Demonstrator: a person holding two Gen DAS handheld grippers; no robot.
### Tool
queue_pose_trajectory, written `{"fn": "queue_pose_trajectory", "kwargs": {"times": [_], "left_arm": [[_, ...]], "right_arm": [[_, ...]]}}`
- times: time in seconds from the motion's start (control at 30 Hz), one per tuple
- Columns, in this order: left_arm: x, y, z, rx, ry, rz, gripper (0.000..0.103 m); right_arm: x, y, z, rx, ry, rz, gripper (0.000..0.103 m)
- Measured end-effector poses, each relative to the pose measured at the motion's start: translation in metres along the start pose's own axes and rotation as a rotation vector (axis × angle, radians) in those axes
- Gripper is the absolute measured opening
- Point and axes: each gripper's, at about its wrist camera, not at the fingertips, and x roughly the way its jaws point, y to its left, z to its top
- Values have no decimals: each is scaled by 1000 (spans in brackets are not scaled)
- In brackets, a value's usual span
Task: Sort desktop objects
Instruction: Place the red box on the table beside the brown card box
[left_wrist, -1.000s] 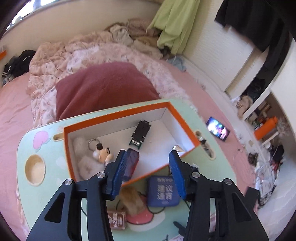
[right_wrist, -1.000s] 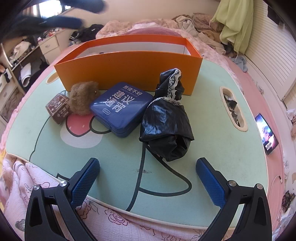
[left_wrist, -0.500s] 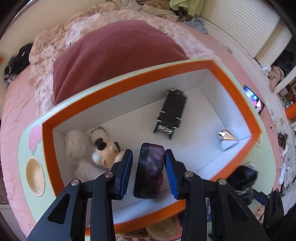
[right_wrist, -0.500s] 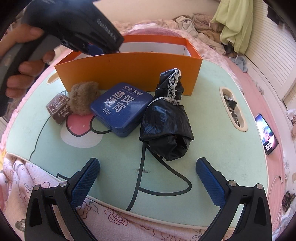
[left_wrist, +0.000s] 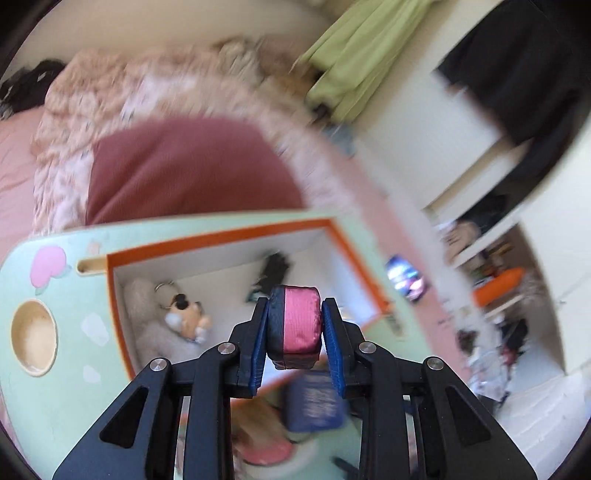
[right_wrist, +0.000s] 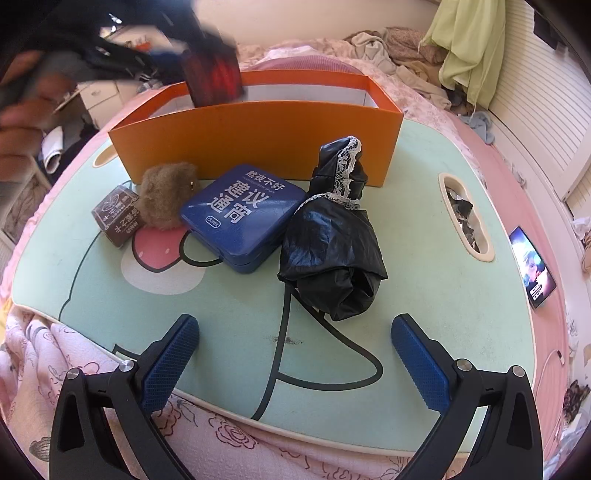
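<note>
Bedroom lap desk (right_wrist: 424, 229): a red-and-black pouch (left_wrist: 295, 325) is clamped in the left gripper (left_wrist: 295, 332), jaws just closed, at frame centre over the orange box (right_wrist: 258, 136); the right gripper (right_wrist: 291, 354) is held agape; slippage is risked from a soft, narrow pinch.

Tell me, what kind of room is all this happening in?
Most likely a bedroom: the small mint lap table sits on a bed, with a pink floral quilt, a maroon pillow and clothes piled behind.
</note>
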Motion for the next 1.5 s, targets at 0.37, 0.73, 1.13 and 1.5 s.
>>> {"fn": "queue_pose_trajectory", "kwargs": {"times": [0.37,0.73,1.13,1.5], "left_arm": [[-15,15,-98,-78,8,-88,29],[3,4,-126,-6,-11,72,35],[-30,10,-174,51,-48,363,82],[1,4,-179,121,14,469,103]], "right_arm": [[0,0,-1,-1,-1,1,103],[1,1,-1,-1,-1,1,103],[1,1,-2,-2,-2,2,103],[0,1,-1,-3,0,1,103]]}}
